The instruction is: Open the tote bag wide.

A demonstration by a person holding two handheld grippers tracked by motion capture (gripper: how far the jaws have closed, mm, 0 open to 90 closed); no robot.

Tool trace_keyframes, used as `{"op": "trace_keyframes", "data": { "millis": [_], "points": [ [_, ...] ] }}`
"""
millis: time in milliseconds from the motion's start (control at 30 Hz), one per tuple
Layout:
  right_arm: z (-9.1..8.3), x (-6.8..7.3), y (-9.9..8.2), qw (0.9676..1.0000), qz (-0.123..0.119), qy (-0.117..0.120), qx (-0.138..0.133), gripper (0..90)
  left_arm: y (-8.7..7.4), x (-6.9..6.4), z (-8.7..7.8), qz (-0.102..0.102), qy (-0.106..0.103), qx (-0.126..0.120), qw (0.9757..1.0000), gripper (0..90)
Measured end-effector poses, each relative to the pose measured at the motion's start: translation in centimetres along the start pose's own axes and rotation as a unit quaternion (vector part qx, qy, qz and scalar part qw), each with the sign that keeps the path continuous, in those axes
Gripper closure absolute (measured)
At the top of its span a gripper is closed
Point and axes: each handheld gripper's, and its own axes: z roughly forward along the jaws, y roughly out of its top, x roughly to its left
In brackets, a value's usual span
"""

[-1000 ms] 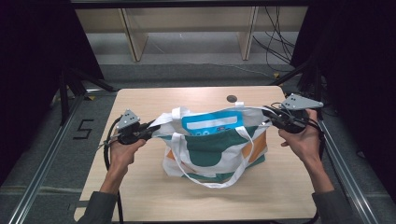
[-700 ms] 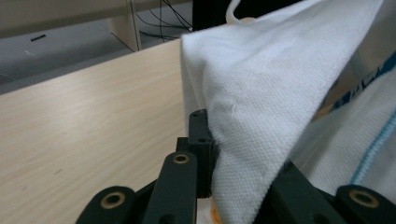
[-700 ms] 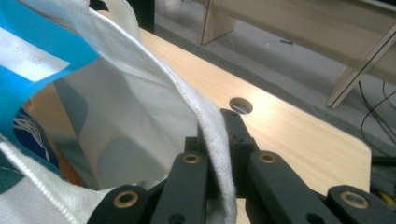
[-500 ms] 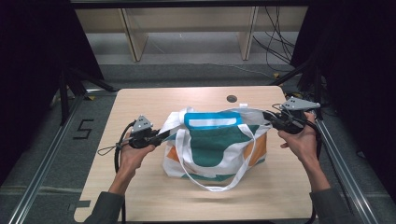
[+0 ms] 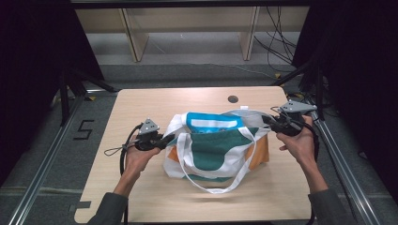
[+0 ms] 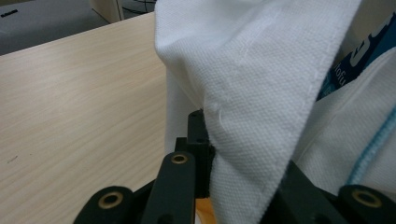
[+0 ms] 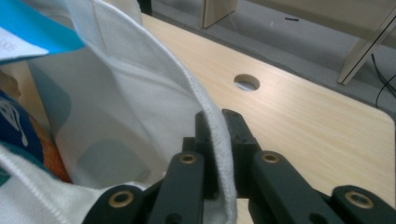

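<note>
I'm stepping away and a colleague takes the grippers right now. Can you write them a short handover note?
Left gripper: shut on the tote bag at its left rim.
Right gripper: jaws have just been opening a little, the bag's right rim still pinched between them.
The bag rests on the table, mouth spread, a blue item inside, one white handle draped toward the front edge.
Done: both rims gripped, mouth open.
Left: probably letting go.

Left tool (image 5: 162, 139): black body, grey three-cornered top plate, black looped cable. Right tool (image 5: 267, 119): same. Brass rivets on black jaws. Grey sleeves (image 5: 109, 208).
</note>
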Motion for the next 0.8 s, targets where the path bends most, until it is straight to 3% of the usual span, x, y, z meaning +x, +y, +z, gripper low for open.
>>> {"op": "trace_keyframes", "data": {
  "millis": [133,167,200,233,400,467,667,733,767,800],
  "points": [
    [0.3,-0.4,1.0,0.9998,-0.006,-0.006,-0.016,77.0,0.1,0.2,0.1,-0.02,-0.006,-0.013,0.9997,81.5],
    [0.4,-0.5,1.2,0.9999,-0.014,-0.009,-0.006,78.7,0.2,0.1,0.0,-0.025,-0.005,-0.016,0.9995,81.5],
    [0.5,-0.5,1.4,0.9998,-0.016,-0.01,0.001,83.4,0.3,0.1,-0.1,-0.025,-0.002,-0.019,0.9995,81.6],
    [0.8,-0.4,1.3,0.9997,-0.017,-0.013,-0.008,84.5,0.5,0.2,-0.2,-0.011,-0.002,-0.02,0.9997,81.6],
    [1.2,-0.4,0.0,0.9995,-0.022,-0.015,0.016,85.7,-0.2,0.1,0.4,0.0,-0.005,-0.01,0.9999,82.0],
    [1.2,-0.3,-1.0,0.9997,-0.019,-0.012,0.012,86.0,-0.8,-0.1,0.8,0.001,-0.012,0.001,0.9999,82.0],
    [2.3,0.3,-4.0,0.9981,-0.029,-0.004,0.055,86.8,-2.1,-0.2,1.7,0.038,-0.004,0.042,0.9984,82.3],
    [3.1,0.4,-5.1,0.9973,-0.027,0.0,0.069,86.9,-2.8,-0.4,2.2,0.031,-0.003,0.057,0.9979,82.3],
    [3.5,0.4,-5.7,0.9969,-0.027,0.004,0.073,87.0,-3.1,-0.2,2.5,0.047,-0.003,0.064,0.9969,82.3],
    [3.9,0.5,-6.3,0.9966,-0.02,0.007,0.08,87.2,-3.6,-0.2,2.9,0.039,0.001,0.078,0.9962,82.3]
  ]
}}
